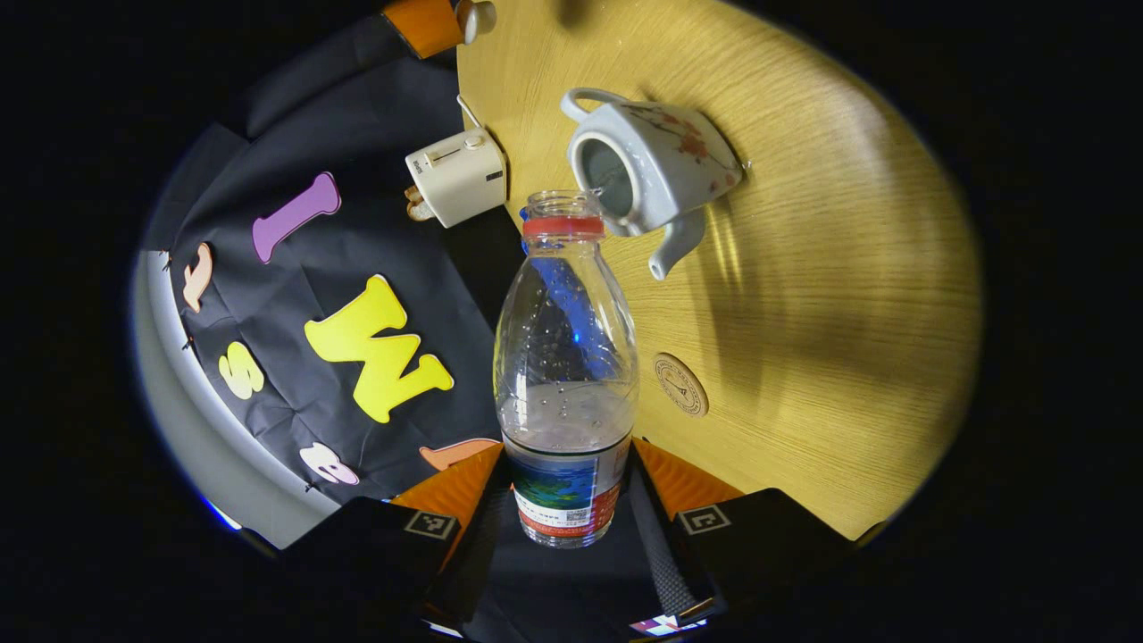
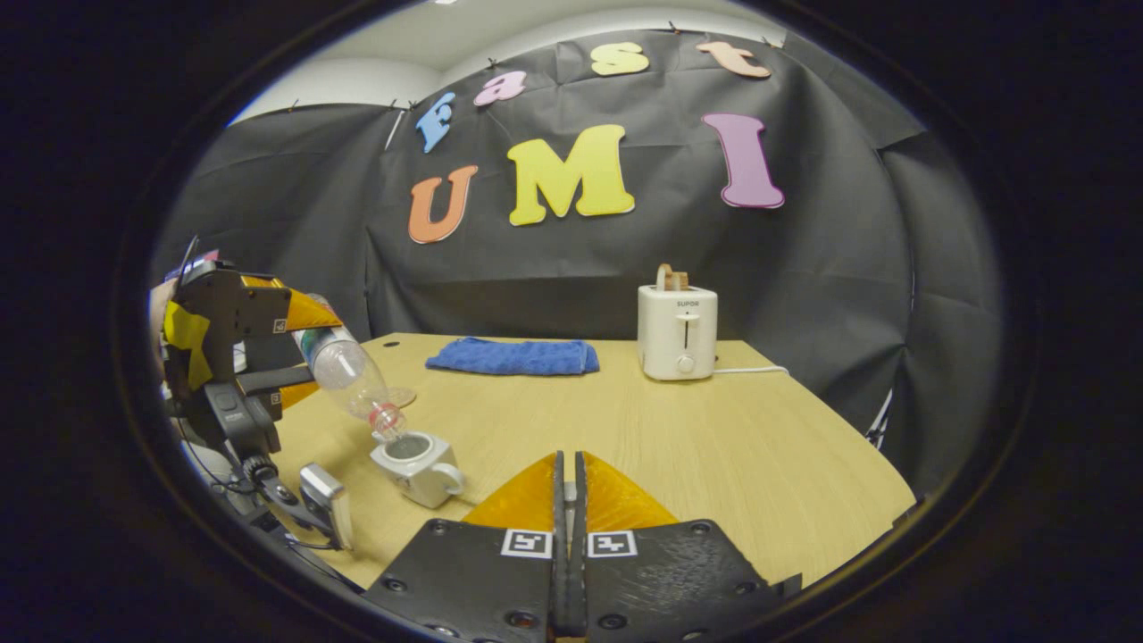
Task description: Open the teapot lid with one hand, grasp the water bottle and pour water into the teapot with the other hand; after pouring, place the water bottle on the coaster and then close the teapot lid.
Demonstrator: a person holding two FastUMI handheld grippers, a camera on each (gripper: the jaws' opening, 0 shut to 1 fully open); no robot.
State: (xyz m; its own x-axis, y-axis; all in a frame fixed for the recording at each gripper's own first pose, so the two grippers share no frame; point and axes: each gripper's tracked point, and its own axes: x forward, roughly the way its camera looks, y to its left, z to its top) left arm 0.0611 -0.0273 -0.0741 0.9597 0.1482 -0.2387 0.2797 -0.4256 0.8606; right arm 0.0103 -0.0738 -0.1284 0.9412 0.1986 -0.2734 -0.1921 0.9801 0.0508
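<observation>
A clear water bottle [image 1: 565,357] with a red neck ring and no cap lies between the fingers of my left gripper [image 1: 567,464], which is shut on its labelled lower part. The bottle is tilted, its mouth right at the open top of the white flowered teapot [image 1: 643,170] on the wooden table; water sits in its lower half. From the right gripper view, the bottle [image 2: 353,375] slants down to the teapot [image 2: 415,464]. My right gripper [image 2: 569,482] is shut; in the left gripper view a small white teapot lid [image 1: 479,18] shows at its fingertips. A round coaster [image 1: 680,384] lies near the teapot.
A white toaster [image 2: 677,332] with bread in it stands at the back of the table [image 2: 714,446], its cord trailing right. A folded blue cloth [image 2: 513,355] lies at the back middle. The person's hand and the left gripper's body [image 2: 232,357] are at the table's left edge.
</observation>
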